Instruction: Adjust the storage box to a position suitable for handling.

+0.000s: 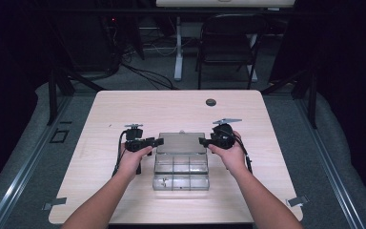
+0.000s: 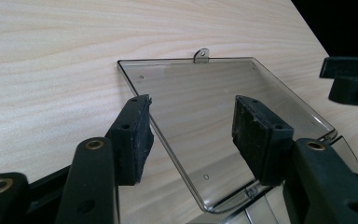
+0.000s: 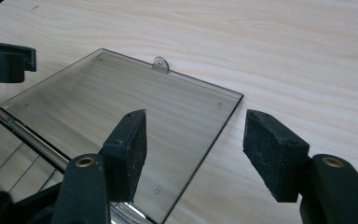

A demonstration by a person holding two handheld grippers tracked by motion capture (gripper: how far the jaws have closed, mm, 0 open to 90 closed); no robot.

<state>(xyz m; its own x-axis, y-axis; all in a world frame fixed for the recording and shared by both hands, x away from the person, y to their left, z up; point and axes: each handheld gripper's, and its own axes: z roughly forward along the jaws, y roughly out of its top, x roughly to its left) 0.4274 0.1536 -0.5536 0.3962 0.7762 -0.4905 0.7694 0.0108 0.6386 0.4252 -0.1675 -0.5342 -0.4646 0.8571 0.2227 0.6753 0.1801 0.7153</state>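
High view: we see a clear plastic compartment box point(image 1: 181, 171) lying open near the middle of a light wood table point(image 1: 124, 105), its lid point(image 1: 181, 142) folded flat away from the person and its divided tray toward the near edge. The left gripper point(image 1: 158, 141) sits at the lid's left edge and the right gripper point(image 1: 202, 141) at its right edge, each held in a hand that comes up from below, the two facing one another across the lid.

In the left gripper view we look along the left gripper point(image 2: 192, 126), whose jaws stand wide apart with nothing between the pads; they straddle the lid's point(image 2: 214, 93) side edge, one pad over bare wood and the other over the plastic. A small latch tab point(image 2: 201, 54) sticks up from the lid's far edge.

In the right gripper view the right gripper point(image 3: 193, 135) is likewise spread wide and empty, one pad above the lid point(image 3: 121, 100) and one beyond its edge over the table. Whether the pads touch the lid we cannot tell. The tray's compartments point(image 3: 9, 154) show at lower left.
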